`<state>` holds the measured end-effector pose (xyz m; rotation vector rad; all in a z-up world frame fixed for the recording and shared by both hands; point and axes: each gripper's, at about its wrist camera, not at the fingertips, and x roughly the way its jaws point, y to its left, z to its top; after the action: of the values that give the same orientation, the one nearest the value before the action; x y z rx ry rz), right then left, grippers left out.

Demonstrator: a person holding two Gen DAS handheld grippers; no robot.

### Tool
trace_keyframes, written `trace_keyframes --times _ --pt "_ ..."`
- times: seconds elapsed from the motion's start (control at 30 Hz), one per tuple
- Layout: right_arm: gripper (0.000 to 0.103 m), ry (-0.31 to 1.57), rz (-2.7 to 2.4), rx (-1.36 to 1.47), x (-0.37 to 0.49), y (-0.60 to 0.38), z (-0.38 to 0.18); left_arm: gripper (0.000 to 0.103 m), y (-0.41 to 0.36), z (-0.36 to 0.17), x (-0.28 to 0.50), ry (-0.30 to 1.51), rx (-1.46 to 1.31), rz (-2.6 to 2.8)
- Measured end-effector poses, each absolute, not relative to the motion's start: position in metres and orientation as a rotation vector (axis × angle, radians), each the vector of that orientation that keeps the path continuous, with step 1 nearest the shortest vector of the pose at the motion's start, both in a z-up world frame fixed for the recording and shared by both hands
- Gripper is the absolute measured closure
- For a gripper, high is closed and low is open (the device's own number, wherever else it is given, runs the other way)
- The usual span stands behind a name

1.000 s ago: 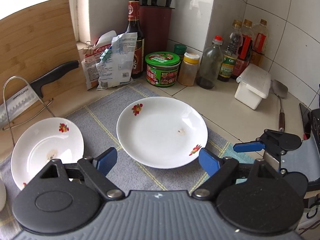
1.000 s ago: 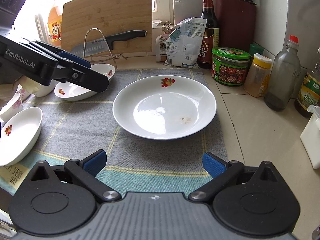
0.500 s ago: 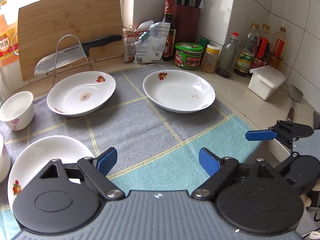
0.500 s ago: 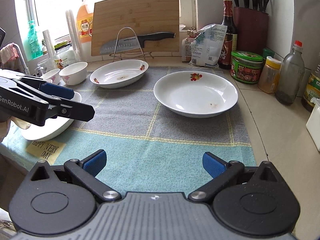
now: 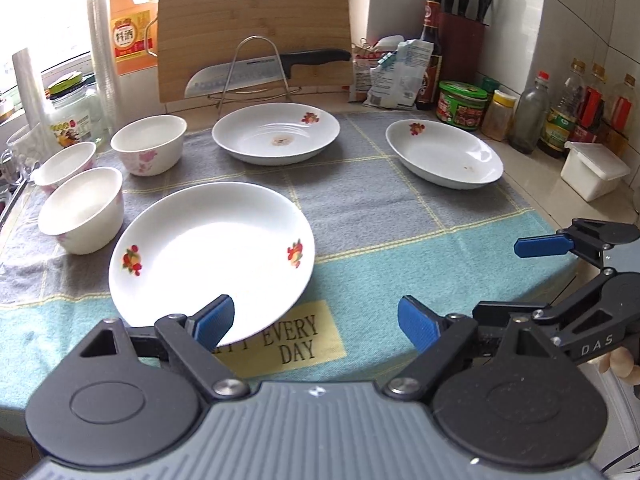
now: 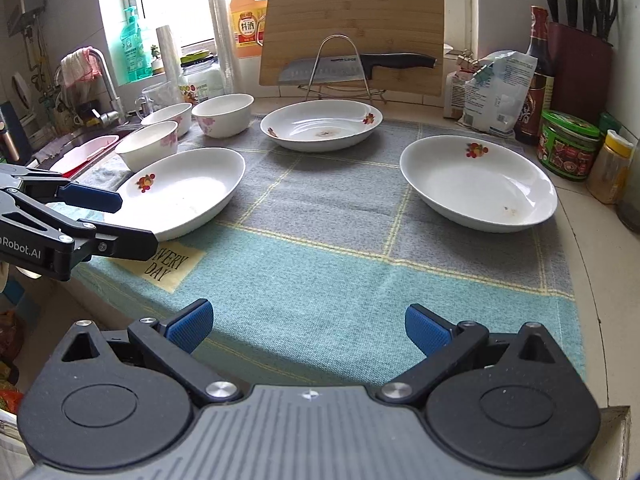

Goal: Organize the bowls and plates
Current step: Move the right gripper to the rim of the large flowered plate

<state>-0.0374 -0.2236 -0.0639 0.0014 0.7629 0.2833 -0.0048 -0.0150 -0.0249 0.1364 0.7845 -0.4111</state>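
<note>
Left gripper: jaws spread wide, nothing between the blue pads, hovering over the near edge of the cloth. Its left pad overlaps the near rim of the closest plate in the left wrist view (contact unclear, looks like just in front of it). Right gripper: jaws likewise apart, empty, over the teal end of the cloth; it also shows at 4 o'clock in the left wrist view, with fingertips of the person's hand behind it.

From the left gripper outward: nearest plate at 11 o'clock, white with fruit decals, lying flat and partly covering a yellow "EVERY DAY" patch. Second plate at 12 o'clock, far side of the cloth, small brown smear at its centre. Third plate at 1 o'clock, near the cloth's right edge, tiny speck inside. All three well apart.

Bowls cluster at 10 o'clock: nearest bowl just beside the closest plate, middle bowl behind it, far bowl with pink flowers towards the second plate. All upright, none stacked.

Behind at 12 o'clock: cutting board leaning upright, knife resting on a wire rack. Jars and bottles at 2 o'clock, white lidded box beside them.
</note>
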Motion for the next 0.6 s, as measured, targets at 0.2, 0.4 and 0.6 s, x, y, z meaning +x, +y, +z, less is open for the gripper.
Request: trace_keyframes --times 0.2,0.4,0.6 --pt "0.000 0.773 0.347 -0.024 -0.014 -0.201 -0.064 0.014 0.020 -0.030 0.000 0.817 0.133 -0.338" --pt "0.000 0.792 0.398 -0.037 0.011 -0.174 -0.065 0.014 0.055 -0.045 0.007 0.859 0.133 -0.287" --pt "0.000 0.823 0.449 -0.031 0.028 -0.148 -0.068 0.014 0.074 -0.061 0.023 0.891 0.141 -0.309"
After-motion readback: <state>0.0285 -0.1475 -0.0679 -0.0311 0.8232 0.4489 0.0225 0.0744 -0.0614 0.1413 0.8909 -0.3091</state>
